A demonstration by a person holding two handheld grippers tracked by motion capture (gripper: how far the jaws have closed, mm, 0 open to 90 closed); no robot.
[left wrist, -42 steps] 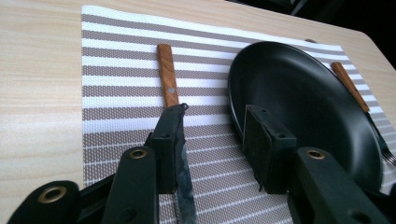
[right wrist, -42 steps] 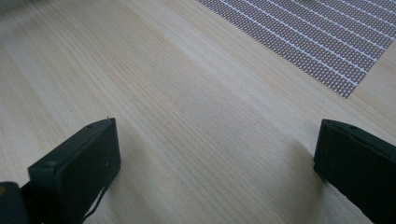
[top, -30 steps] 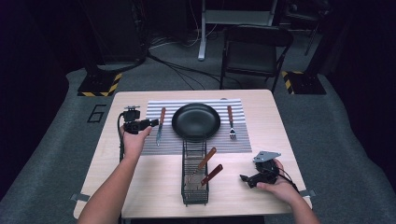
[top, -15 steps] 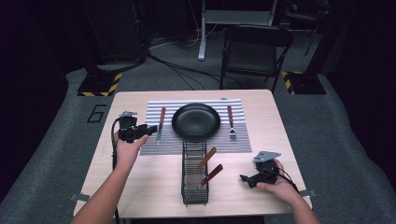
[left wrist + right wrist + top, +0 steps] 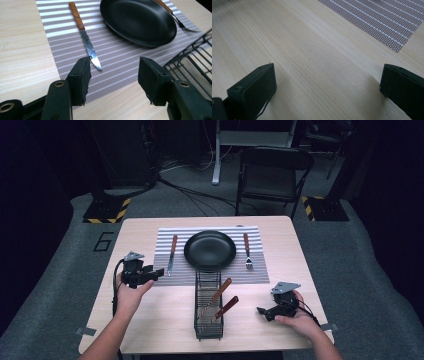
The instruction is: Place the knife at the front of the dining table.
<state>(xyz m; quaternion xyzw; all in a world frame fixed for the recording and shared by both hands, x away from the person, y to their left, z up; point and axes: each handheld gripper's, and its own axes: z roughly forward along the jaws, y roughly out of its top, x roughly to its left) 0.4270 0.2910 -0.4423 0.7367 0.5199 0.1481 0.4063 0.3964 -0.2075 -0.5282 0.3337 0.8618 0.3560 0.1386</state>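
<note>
Currently, your left gripper (image 5: 159, 271) hovers with parted, empty jaws just off the left edge of the striped placemat (image 5: 162, 242), where the wooden-handled knife (image 5: 85, 35) lies flat beside the black plate (image 5: 138, 21), its tip just ahead of the jaws. Your right gripper (image 5: 261, 310) rests near the table's (image 5: 300, 250) right front corner, jaws spread wide over bare wood, right of the wire basket (image 5: 207, 327).
</note>
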